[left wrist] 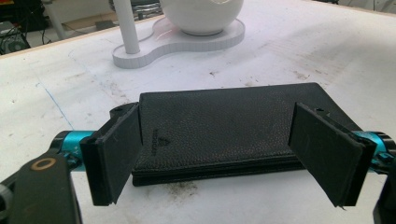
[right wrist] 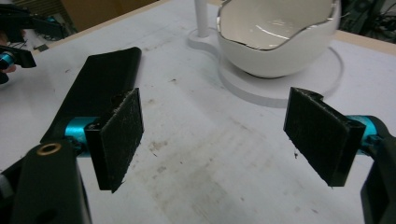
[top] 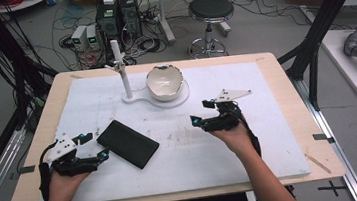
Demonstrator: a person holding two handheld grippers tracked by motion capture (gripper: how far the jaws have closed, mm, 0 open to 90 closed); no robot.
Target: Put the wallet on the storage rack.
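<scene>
White worktop [top: 251,143]: black leather wallet [left wrist: 224,126] between wide left tongs [left wrist: 219,161]; right tongs [right wrist: 224,140] wide, empty; white bowl [top: 165,82] on stand.

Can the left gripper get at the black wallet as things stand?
Probably yes. The left gripper is open, with a finger at each side of the black wallet, which lies flat on the white mat with nothing in between. Contact can't be judged.

The high view looks down over the whole table [top: 279,120]; both gripper views sit low, sharing the wallet [left wrist: 224,126] and bowl [right wrist: 275,42].
</scene>
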